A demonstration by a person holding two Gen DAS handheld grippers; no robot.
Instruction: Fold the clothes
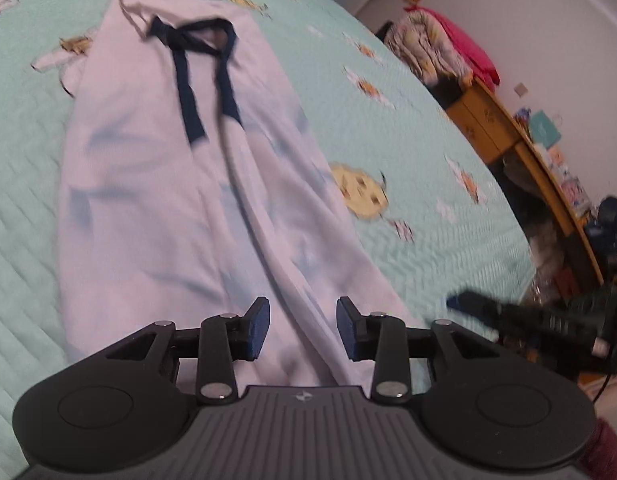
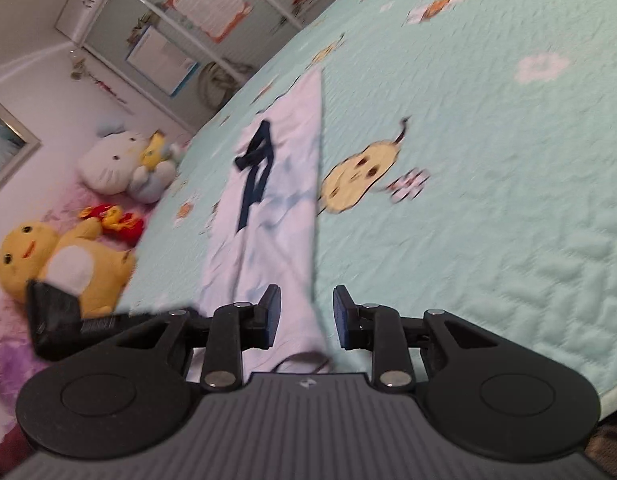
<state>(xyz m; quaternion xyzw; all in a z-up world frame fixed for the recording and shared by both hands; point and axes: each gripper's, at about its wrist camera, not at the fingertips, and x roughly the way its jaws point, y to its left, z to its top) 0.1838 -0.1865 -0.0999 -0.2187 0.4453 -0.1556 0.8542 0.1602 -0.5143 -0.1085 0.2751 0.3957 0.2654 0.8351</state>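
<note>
A pale lilac garment (image 1: 156, 184) with a dark navy drawstring (image 1: 196, 68) tied in a bow lies lengthwise on the mint quilted bedspread (image 1: 408, 132). My left gripper (image 1: 302, 330) is open over the garment's near end, fabric showing between its blue pads. In the right wrist view the same garment (image 2: 276, 216) stretches away, its drawstring (image 2: 254, 172) near the far end. My right gripper (image 2: 306, 318) is open over the garment's near right edge. The right gripper (image 1: 528, 320) also shows, blurred, at the left view's right side.
The bedspread (image 2: 488, 160) spreads wide to the right of the garment. Plush toys (image 2: 68, 256) sit beside the bed. A wooden desk (image 1: 520, 148) with clutter and piled clothes (image 1: 436, 48) stands past the bed's far side. Shelves (image 2: 196, 20) line the wall.
</note>
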